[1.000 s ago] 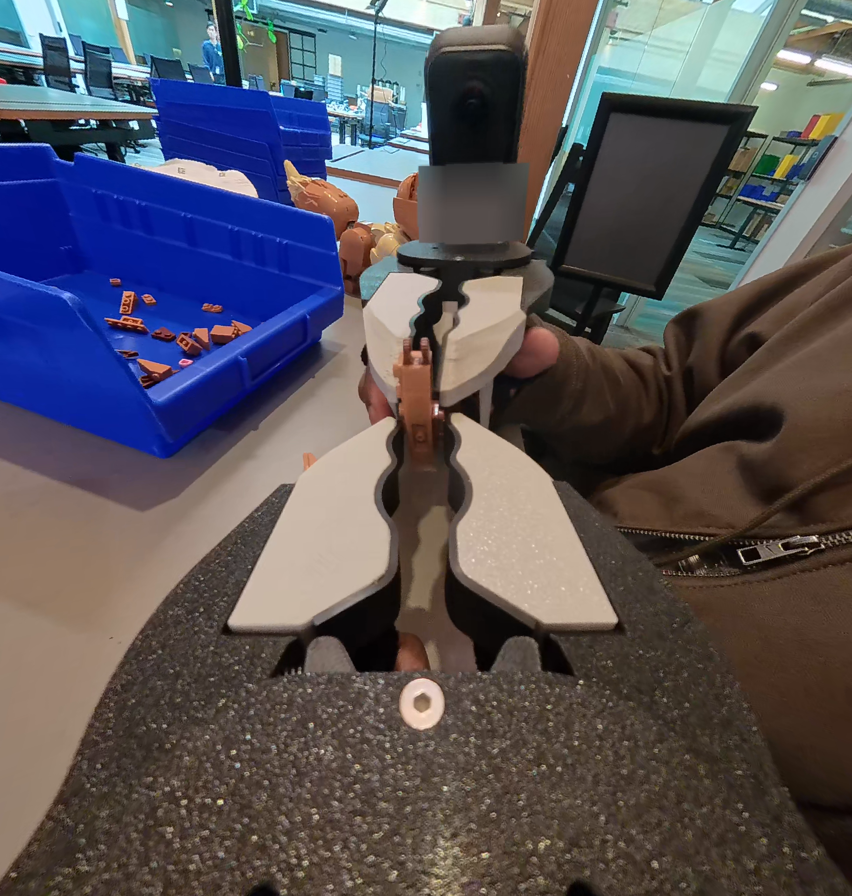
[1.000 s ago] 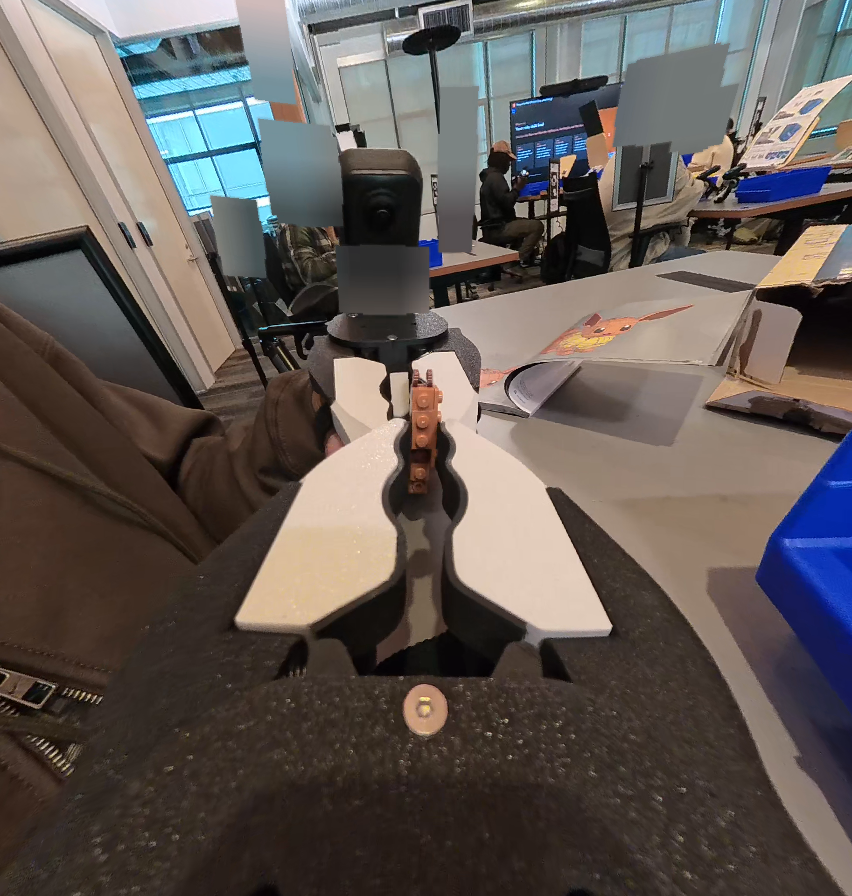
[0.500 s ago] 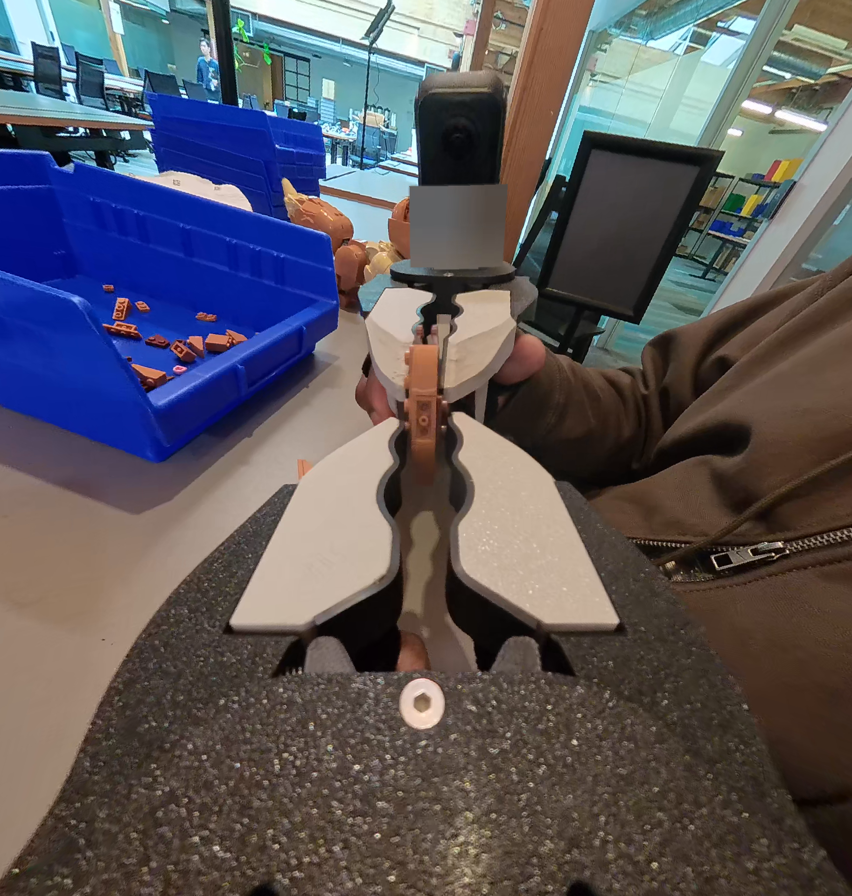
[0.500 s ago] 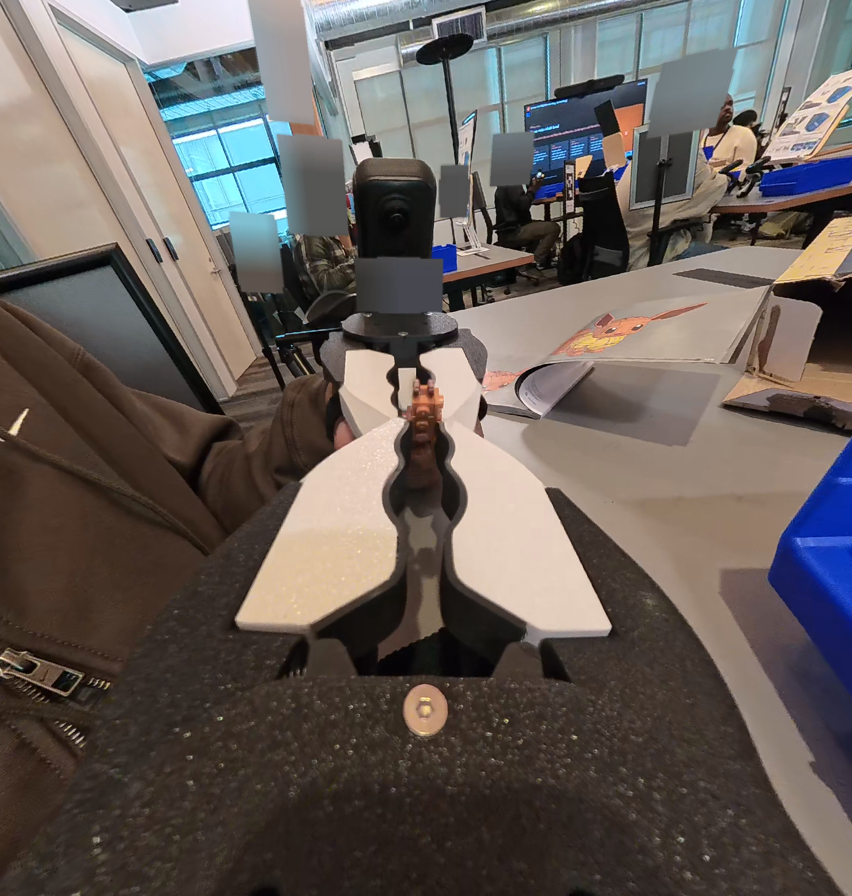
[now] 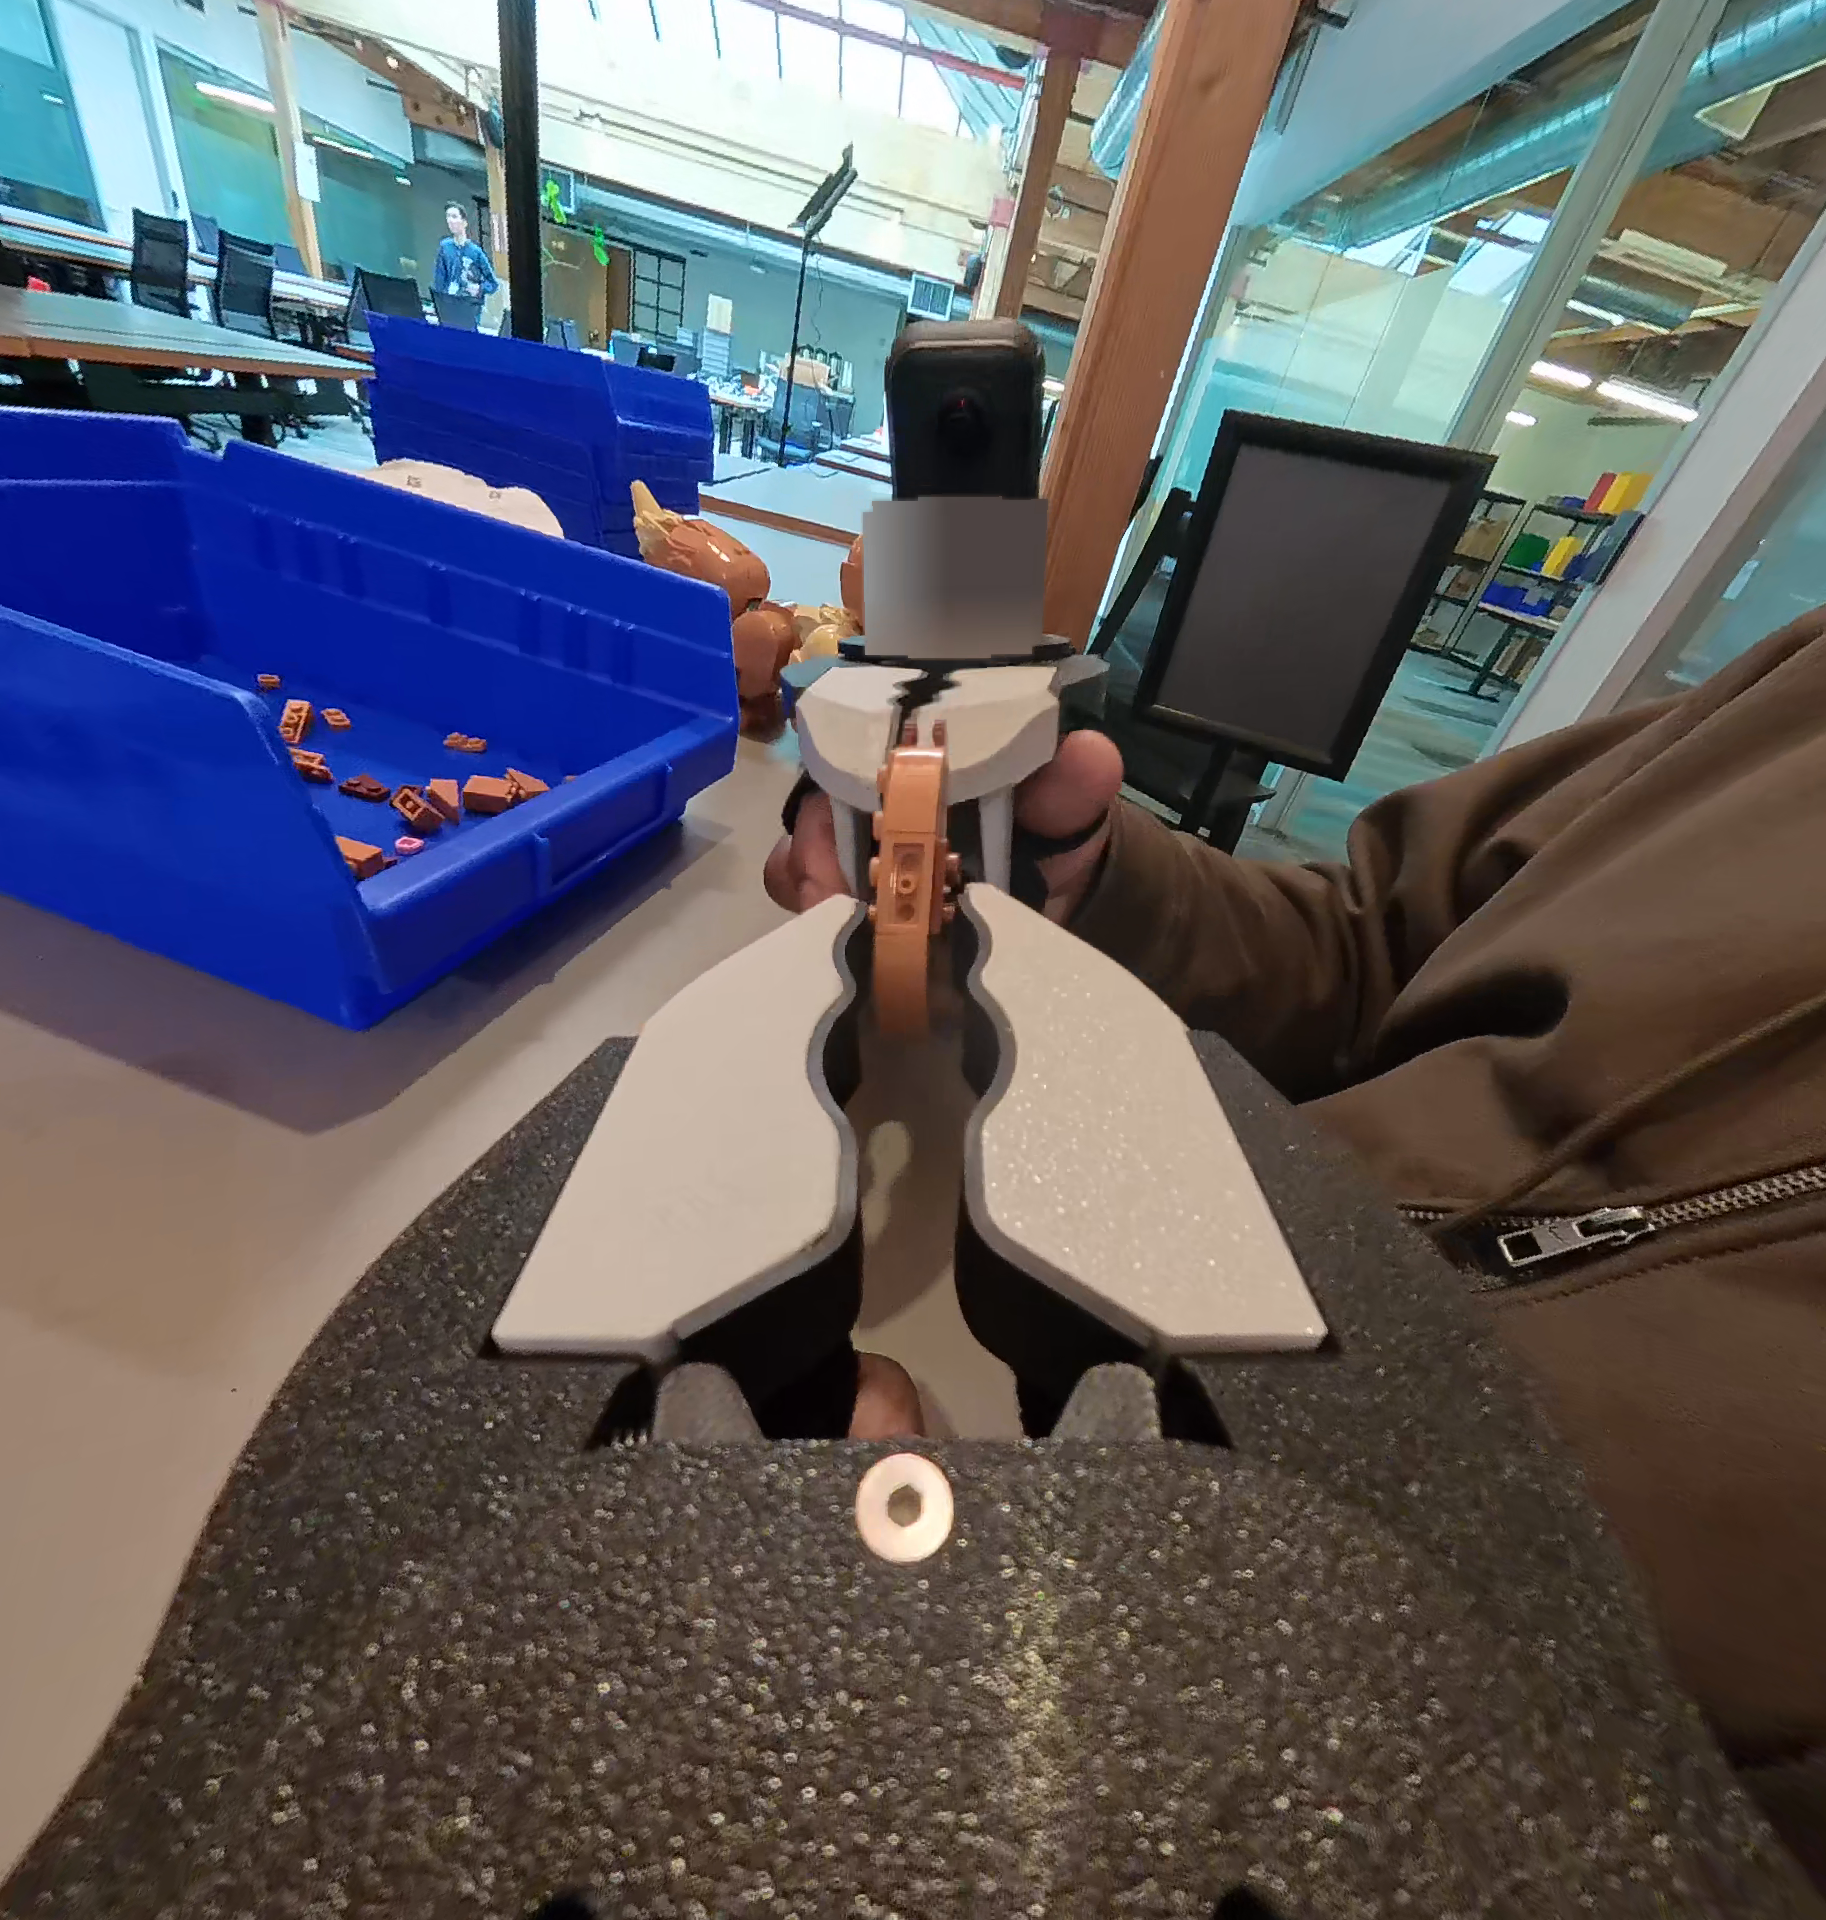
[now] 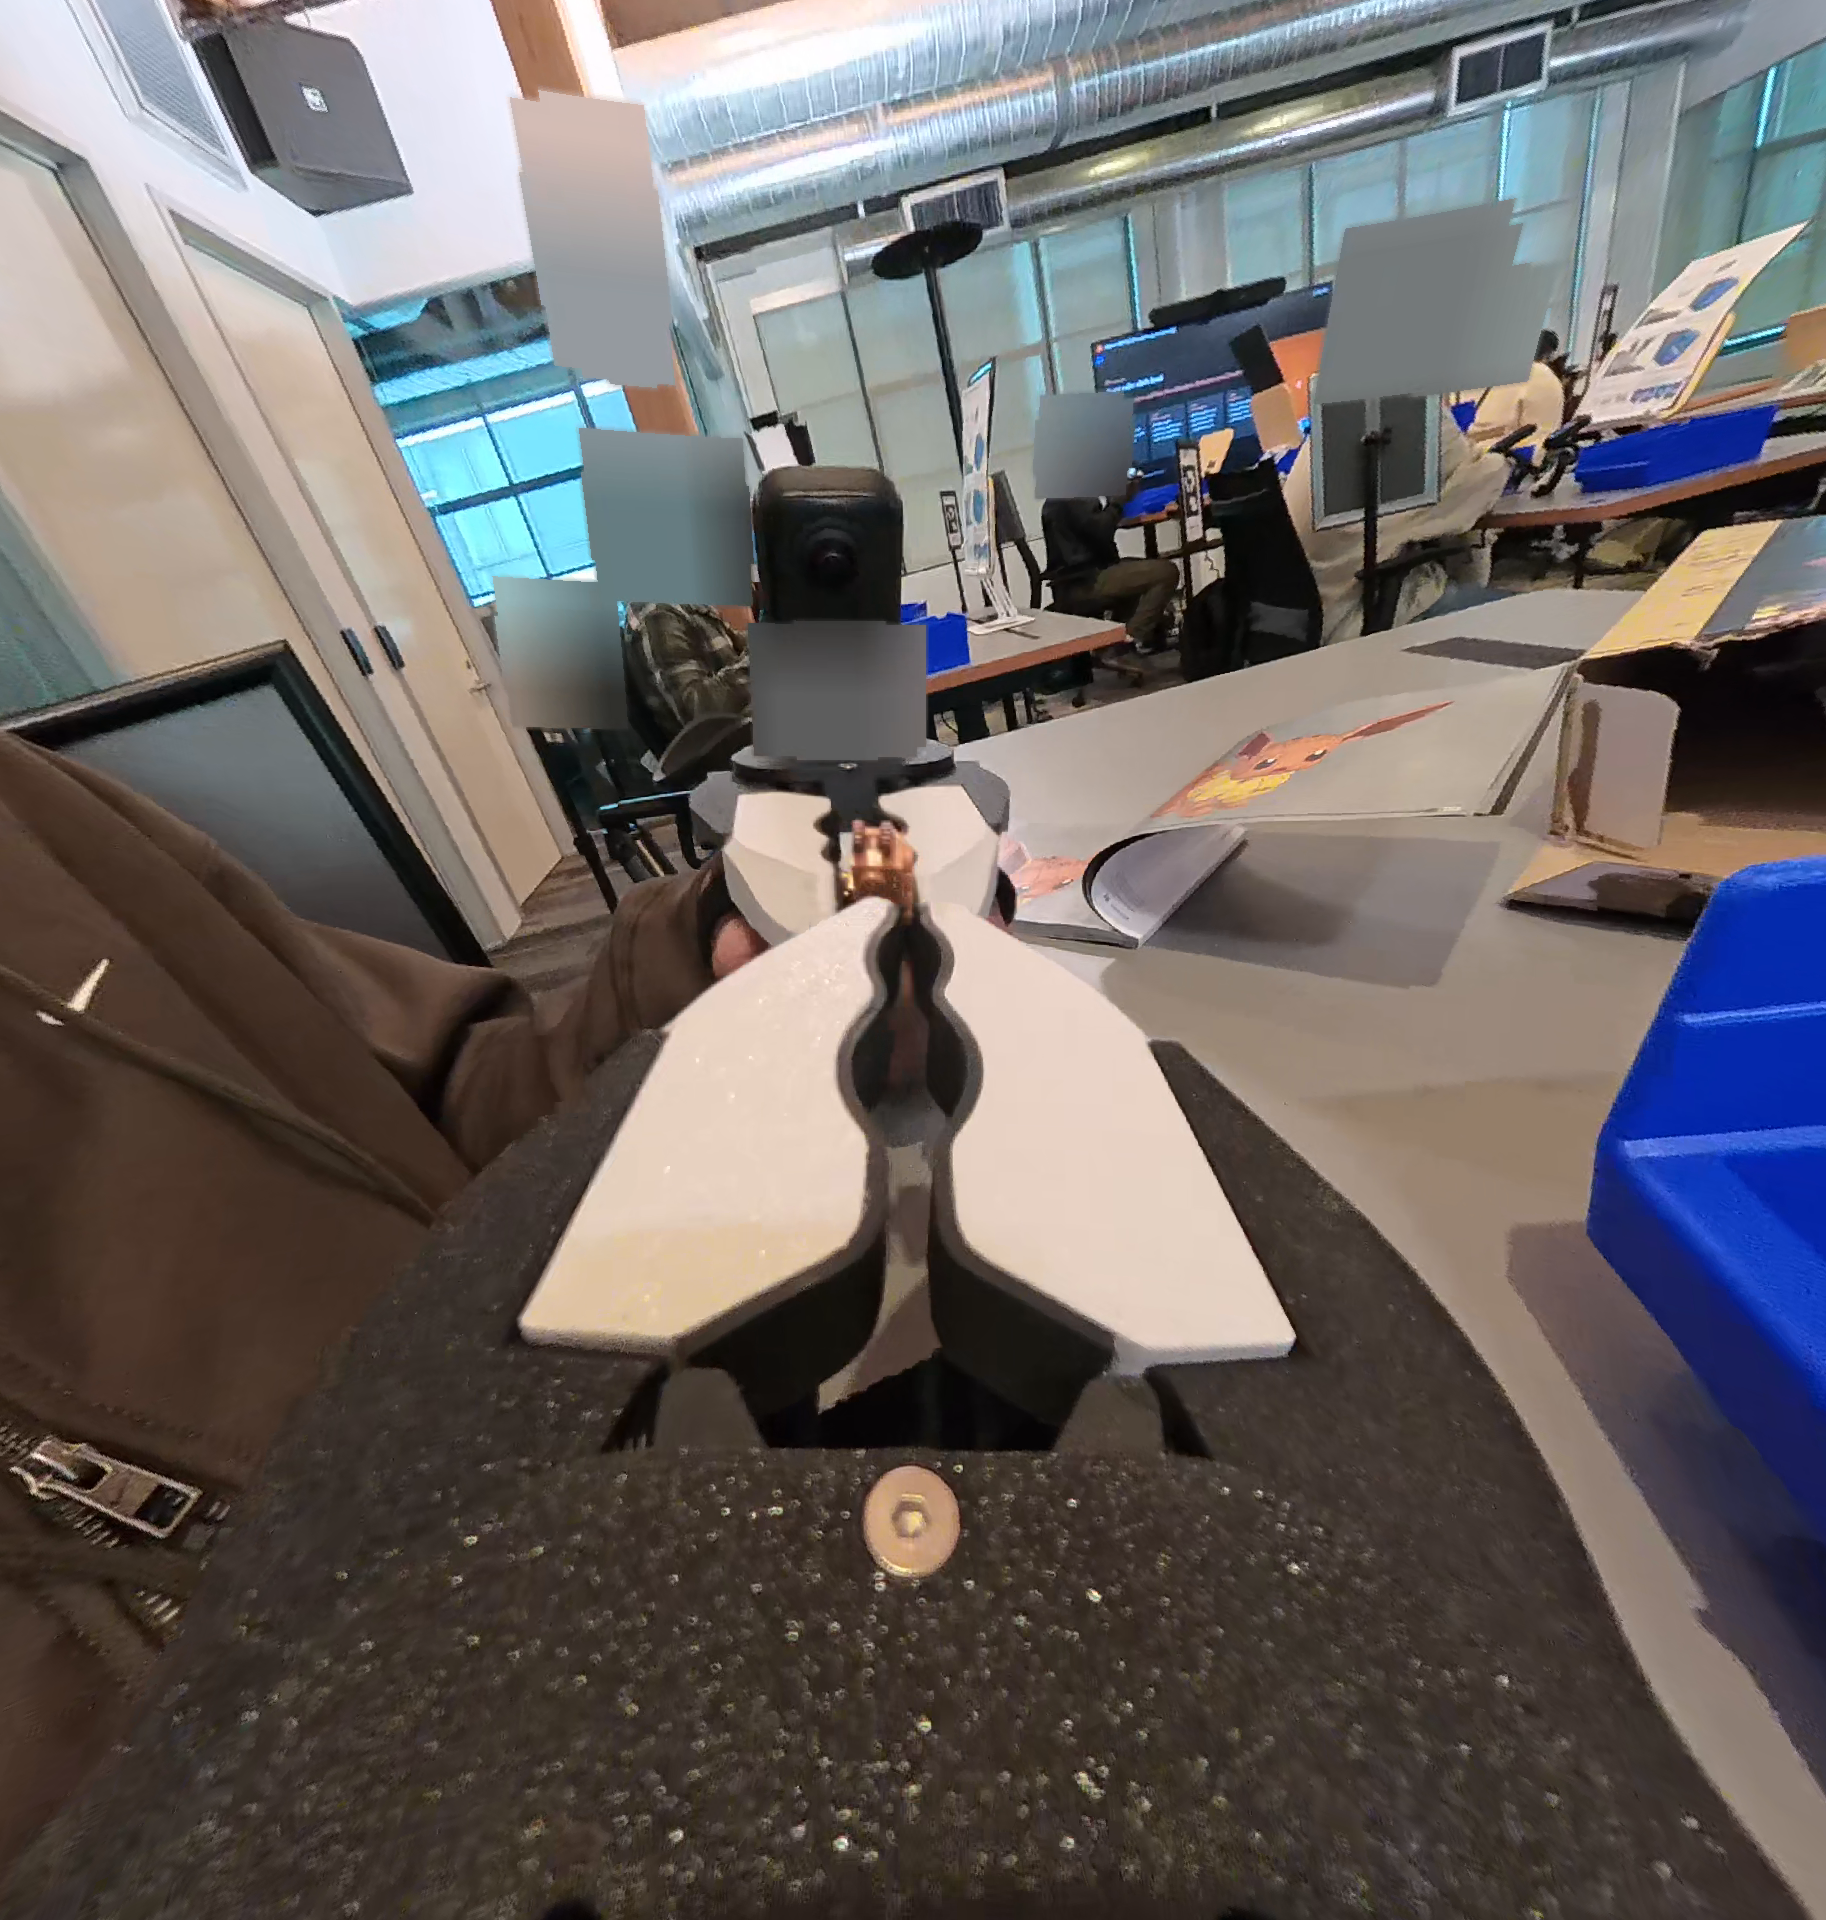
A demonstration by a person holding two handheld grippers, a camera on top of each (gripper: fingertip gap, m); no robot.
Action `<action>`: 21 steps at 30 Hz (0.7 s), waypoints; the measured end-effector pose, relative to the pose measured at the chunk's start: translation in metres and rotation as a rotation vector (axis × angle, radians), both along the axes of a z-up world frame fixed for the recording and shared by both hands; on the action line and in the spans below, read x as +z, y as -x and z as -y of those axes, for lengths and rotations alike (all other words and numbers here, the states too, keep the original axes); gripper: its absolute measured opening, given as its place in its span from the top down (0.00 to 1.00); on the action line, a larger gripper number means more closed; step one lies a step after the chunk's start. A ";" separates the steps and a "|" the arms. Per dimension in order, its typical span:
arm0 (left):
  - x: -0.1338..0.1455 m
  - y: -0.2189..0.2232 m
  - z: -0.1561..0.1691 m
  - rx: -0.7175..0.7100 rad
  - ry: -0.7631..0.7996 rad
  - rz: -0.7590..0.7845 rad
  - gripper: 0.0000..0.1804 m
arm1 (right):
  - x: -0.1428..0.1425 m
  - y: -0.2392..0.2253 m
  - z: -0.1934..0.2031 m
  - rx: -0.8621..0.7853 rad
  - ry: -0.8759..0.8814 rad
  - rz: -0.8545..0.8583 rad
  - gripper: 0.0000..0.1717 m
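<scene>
1. While both grippers face each other above the grey table (image 5: 140,1195), the left gripper (image 5: 911,914) pinches an orange-brown brick piece (image 5: 907,894), its two fingertips pressed on the piece's sides.
2. The right gripper (image 6: 901,912) has its fingertips pressed together with nothing between them; the brick piece (image 6: 876,857) shows just past its tips, in the other gripper's fingers.
3. In the left wrist view the right gripper (image 5: 924,727) sits just behind the top of the piece, its jaws closed.
4. A blue bin (image 5: 535,831) with small brown bricks (image 5: 431,795) stands on the table to the left.
5. An open booklet (image 6: 1304,790) lies on the table beyond the right gripper.
6. A brown sleeve (image 5: 1460,935) reaches to the right gripper.
</scene>
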State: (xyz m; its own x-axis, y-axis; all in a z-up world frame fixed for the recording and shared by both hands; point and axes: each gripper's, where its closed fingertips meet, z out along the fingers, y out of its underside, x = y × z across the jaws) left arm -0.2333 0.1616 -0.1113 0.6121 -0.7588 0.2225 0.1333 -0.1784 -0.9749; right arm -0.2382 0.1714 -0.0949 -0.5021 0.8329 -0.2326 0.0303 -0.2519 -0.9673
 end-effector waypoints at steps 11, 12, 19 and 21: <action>-0.012 -0.012 -0.003 -0.016 0.032 -0.063 0.92 | -0.006 0.004 0.012 0.037 -0.016 0.033 0.93; -0.014 -0.014 -0.004 -0.014 0.035 -0.077 0.92 | -0.006 0.004 0.011 0.034 -0.021 0.034 0.94; -0.021 -0.015 0.000 -0.023 0.046 -0.130 0.88 | -0.007 0.002 0.006 0.029 -0.018 0.044 0.94; -0.024 -0.015 0.002 -0.033 0.055 -0.144 0.88 | -0.006 0.001 0.005 0.035 -0.006 0.044 0.94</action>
